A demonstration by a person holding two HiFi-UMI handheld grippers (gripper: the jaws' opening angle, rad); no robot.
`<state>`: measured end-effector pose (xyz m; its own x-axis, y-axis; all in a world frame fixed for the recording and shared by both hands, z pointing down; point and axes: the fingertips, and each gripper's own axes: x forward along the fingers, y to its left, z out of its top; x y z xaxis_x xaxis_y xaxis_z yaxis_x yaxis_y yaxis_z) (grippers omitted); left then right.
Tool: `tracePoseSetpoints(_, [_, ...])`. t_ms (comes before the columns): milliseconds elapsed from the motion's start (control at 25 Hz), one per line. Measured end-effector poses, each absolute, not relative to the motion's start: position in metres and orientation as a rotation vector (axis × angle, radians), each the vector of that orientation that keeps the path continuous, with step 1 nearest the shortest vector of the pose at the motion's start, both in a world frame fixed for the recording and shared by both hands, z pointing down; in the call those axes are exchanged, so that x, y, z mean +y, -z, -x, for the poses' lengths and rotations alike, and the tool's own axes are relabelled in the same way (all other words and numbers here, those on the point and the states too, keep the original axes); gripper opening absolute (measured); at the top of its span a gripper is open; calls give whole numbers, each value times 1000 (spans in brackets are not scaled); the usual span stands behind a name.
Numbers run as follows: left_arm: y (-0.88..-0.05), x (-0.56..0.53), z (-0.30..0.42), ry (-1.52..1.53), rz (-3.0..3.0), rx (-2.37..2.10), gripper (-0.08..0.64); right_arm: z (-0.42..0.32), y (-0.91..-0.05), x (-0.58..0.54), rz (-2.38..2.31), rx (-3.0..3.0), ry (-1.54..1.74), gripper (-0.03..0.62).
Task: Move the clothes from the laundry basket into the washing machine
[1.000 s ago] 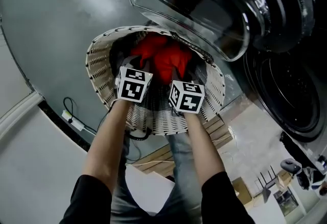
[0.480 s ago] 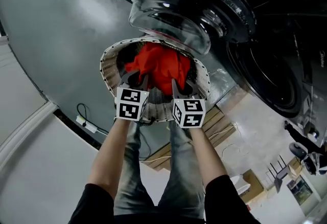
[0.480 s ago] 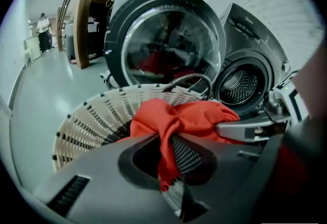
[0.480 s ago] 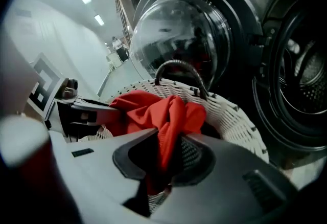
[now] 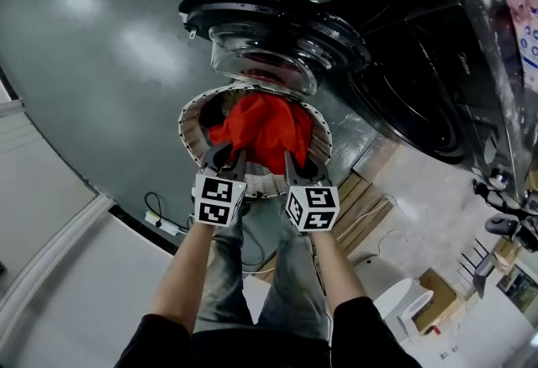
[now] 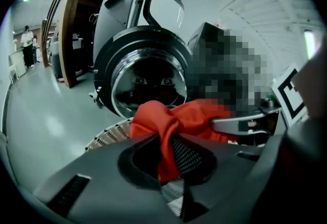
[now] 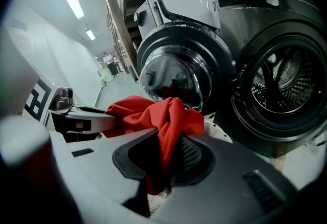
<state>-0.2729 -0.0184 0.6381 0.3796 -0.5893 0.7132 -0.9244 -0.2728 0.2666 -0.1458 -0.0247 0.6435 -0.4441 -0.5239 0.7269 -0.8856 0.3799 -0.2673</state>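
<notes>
Head view: both tongs sit at the near rim of the wicker laundry basket (image 5: 192, 124), left tongs (image 5: 225, 158) and right tongs (image 5: 299, 163) side by side, a bare forearm behind each. Red garment (image 5: 265, 127) is bunched over the basket's mouth, stretched between the two tongs. Can't tell if its lower part rests inside the basket.

Left gripper view: left tongs (image 6: 171, 138) nearly closed, jaws pinching a fold of the red garment (image 6: 176, 115); basket rim (image 6: 108, 136) shows just beyond. Right gripper view: right tongs (image 7: 167, 141) likewise clamped on a fold of the red garment (image 7: 153, 113), the cloth hanging down through the jaws.

Washing machine door (image 5: 269, 51), round glass, hangs open right beyond the basket's far rim. Dark drum opening (image 5: 412, 106) is to the basket's right and beyond it; drum (image 7: 281, 85) looks empty in the right gripper view. White power strip (image 5: 164, 226) on the grey floor (image 5: 92, 64), near-left of the basket.
</notes>
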Motion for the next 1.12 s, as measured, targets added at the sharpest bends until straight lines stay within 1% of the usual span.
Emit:
tracePoseSetpoints(440, [-539, -15, 247, -627, -2144, -1315, 55, 120, -540, -22, -1305, -2211, -772, 66])
tracePoseSetpoints(840, [-418, -10, 203, -585, -2315, -1356, 55, 78, -423, -17, -1376, -2344, -613, 66])
tracePoseSetpoints(1120, [-341, -4, 175, -555, -2389, -1412, 55, 50, -350, -14, -1431, -2418, -561, 67])
